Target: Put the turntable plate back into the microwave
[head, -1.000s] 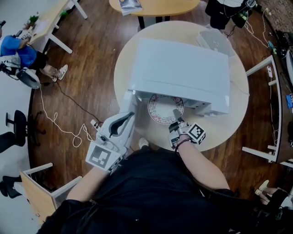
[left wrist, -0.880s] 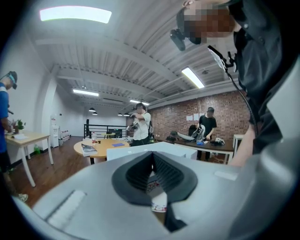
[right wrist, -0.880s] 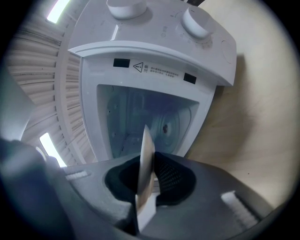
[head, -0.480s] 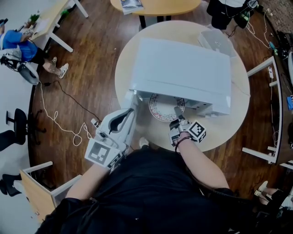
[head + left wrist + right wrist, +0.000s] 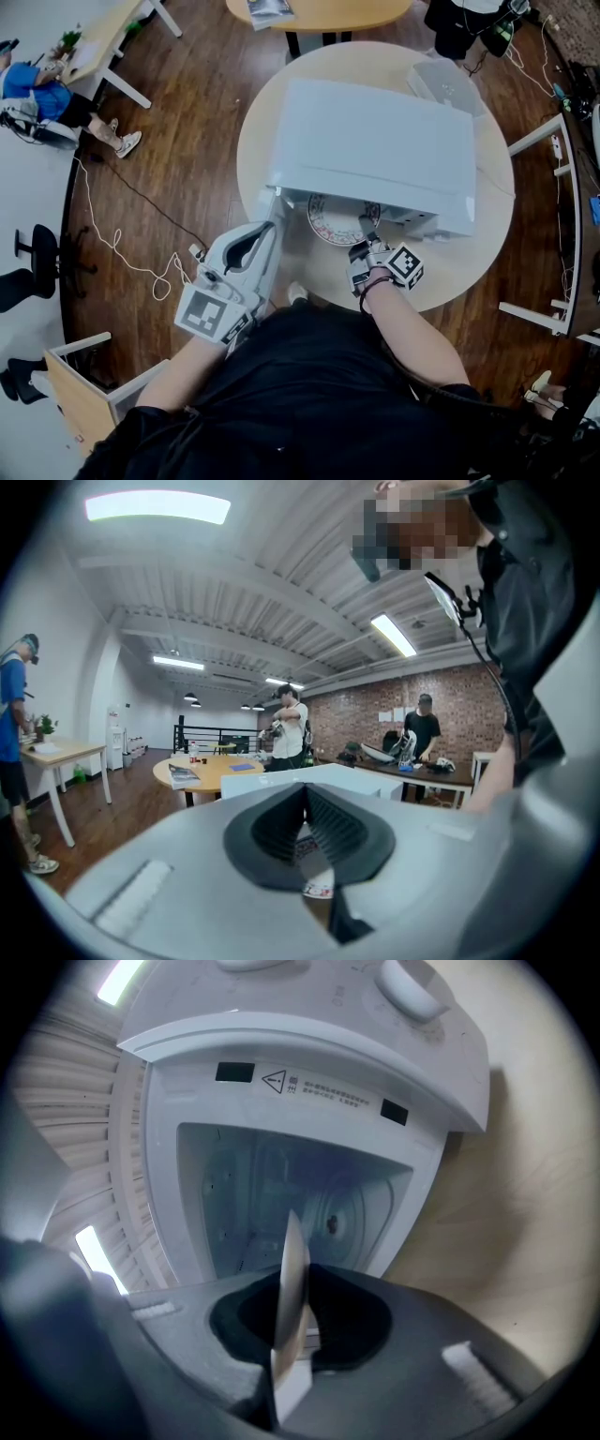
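Observation:
A white microwave (image 5: 375, 141) stands on a round pale table (image 5: 469, 253) with its door (image 5: 266, 211) swung open at the left. The patterned turntable plate (image 5: 337, 220) juts halfway out of the cavity mouth. My right gripper (image 5: 367, 236) is shut on the plate's near rim. In the right gripper view the plate (image 5: 289, 1241) is seen edge-on between the pads, with the cavity (image 5: 272, 1185) just ahead. My left gripper (image 5: 267, 234) hovers by the door with its jaws closed and nothing in them; through its jaws I glimpse the plate (image 5: 314, 855).
A clear plastic container (image 5: 441, 84) sits on the table behind the microwave. A second wooden table (image 5: 319, 14) with a magazine stands beyond. White frames (image 5: 553, 141) flank the right side. A cable (image 5: 112, 248) trails on the floor. People stand further off.
The plate has slid a little deeper under the microwave's top, with the right gripper still on it. The left gripper has stayed in place.

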Demonstrator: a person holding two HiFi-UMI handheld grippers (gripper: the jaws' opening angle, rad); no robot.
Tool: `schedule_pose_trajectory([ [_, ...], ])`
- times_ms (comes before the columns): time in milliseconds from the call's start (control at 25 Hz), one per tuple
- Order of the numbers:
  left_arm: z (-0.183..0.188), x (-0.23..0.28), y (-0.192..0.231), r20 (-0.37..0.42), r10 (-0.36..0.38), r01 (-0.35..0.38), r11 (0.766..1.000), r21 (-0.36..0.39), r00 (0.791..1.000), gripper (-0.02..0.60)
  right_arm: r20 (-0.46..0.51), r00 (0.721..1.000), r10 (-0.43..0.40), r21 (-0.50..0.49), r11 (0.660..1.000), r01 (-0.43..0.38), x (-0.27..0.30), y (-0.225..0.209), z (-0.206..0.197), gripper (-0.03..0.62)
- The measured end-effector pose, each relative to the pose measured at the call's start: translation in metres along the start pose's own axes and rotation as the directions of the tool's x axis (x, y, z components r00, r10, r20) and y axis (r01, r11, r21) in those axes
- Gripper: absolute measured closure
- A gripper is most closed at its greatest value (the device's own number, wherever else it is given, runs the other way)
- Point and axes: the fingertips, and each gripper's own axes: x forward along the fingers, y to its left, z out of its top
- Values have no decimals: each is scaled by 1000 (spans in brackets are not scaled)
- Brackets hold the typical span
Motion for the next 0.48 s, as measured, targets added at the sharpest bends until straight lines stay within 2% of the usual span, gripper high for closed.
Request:
schedule_pose_trajectory([
  [280,1,2,0,-3,-10,10,1000,-2,1000,577,11,1000,16,0,1000,-16,6,5,2,559],
  [400,5,6,0,3,-10,10,1000,-28,1000,577,11,1000,16,-4,1000,-16,8,5,3,559],
  [480,3,6,1,0,-16,16,1000,-11,1000,577,12,1000,9,-7,1000,-9,9,4,4,559],
])
